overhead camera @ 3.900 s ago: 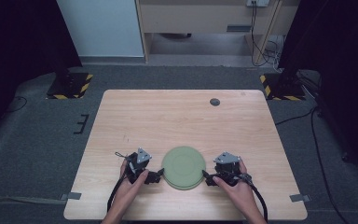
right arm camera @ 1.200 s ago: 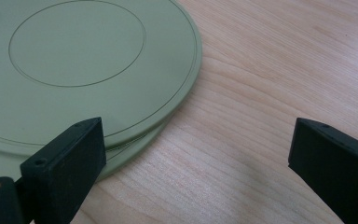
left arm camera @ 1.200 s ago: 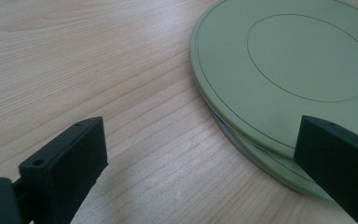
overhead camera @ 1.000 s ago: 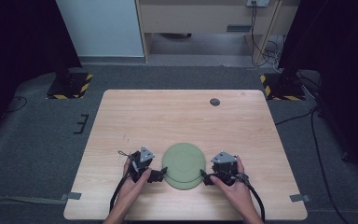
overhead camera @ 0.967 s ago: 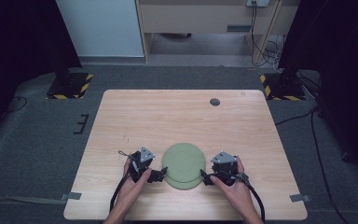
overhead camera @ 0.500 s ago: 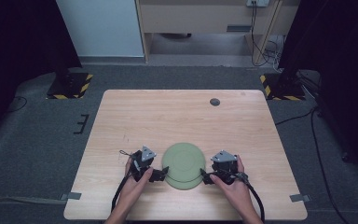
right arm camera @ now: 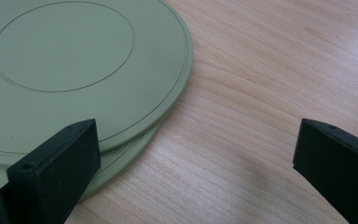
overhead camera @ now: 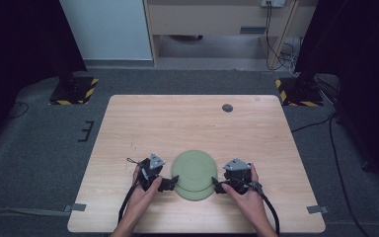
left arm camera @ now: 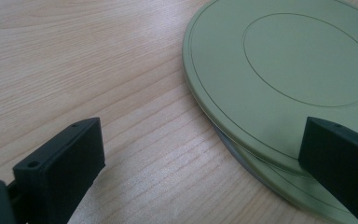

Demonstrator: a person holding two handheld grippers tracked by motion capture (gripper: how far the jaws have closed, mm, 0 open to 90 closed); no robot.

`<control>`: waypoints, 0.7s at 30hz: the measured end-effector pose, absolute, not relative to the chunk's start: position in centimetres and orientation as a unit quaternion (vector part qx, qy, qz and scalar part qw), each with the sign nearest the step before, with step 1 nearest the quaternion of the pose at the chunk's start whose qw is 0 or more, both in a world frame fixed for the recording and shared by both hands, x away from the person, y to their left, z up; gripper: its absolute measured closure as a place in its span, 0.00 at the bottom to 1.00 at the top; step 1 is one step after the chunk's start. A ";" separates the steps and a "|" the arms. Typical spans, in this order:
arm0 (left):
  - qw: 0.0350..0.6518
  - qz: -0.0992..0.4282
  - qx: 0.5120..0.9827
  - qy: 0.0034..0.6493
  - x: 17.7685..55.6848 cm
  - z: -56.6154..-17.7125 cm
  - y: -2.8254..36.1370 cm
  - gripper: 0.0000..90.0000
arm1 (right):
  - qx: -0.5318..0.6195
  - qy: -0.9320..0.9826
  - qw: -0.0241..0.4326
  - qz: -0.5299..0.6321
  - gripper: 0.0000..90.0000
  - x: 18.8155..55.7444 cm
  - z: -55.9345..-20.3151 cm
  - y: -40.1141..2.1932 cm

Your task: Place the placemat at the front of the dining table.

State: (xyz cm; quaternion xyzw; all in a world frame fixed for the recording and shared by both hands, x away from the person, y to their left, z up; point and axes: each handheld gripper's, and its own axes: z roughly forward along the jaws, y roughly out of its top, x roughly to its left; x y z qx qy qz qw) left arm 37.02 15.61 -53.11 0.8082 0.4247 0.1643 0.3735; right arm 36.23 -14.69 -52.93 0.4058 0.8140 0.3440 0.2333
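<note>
Two green plates now, not one: top plate [overhead camera: 194, 168] slid off-centre versus 3.9 s ago, bottom plate [overhead camera: 197, 193] peeking out as a crescent at the lower edge of the stack, lower centre of the high view. Was a single neat disc then. Reads as separation just begun; top plate still resting on the bottom one, nothing lifted.

Both hands shifted only slightly since 0.5 s ago, flanking the stack on the worktop [overhead camera: 187, 123].

Left gripper [overhead camera: 170, 183]: fingers spread wide, holding nothing. In left gripper view, one finger [left arm camera: 60, 168] over bare wood at lower left, other finger [left arm camera: 342, 168] at lower right in front of the stack's rim [left arm camera: 261, 163]; contact there unclear.

Right gripper [overhead camera: 218, 187]: also wide open, empty. In right gripper view, one finger [right arm camera: 56, 168] at lower left overlapping the rim of the plates [right arm camera: 135, 135], other finger [right arm camera: 340, 163] over wood at lower right. Touching or just above: can't tell.

Small dark disc [overhead camera: 227, 107] at upper right of worktop, well apart, untouched.
</note>
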 end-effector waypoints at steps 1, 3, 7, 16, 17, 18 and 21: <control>0.374 0.164 0.808 0.424 37.1 -53.1 15.6 0.00 | 0.407 0.813 0.234 0.344 0.01 36.2 -52.9 -14.7; 0.374 0.164 0.807 0.425 37.2 -53.1 15.6 0.00 | 0.408 0.813 0.235 0.343 0.01 36.3 -52.9 -14.7; 0.373 0.165 0.807 0.427 37.3 -53.1 15.6 0.00 | 0.410 0.811 0.236 0.344 0.01 36.4 -53.0 -14.6; 0.374 0.167 0.805 0.430 37.6 -53.1 15.6 0.00 | 0.409 0.810 0.241 0.344 0.01 36.6 -53.0 -14.5; 0.373 0.168 0.805 0.430 37.7 -53.1 15.6 0.00 | 0.410 0.810 0.241 0.343 0.01 36.6 -53.0 -14.5; 0.373 0.168 0.805 0.430 37.7 -53.1 15.6 0.00 | 0.409 0.810 0.241 0.343 0.01 36.7 -53.0 -14.5; 0.373 0.169 0.804 0.431 37.8 -53.1 15.6 0.00 | 0.411 0.810 0.240 0.344 0.01 36.9 -53.0 -14.5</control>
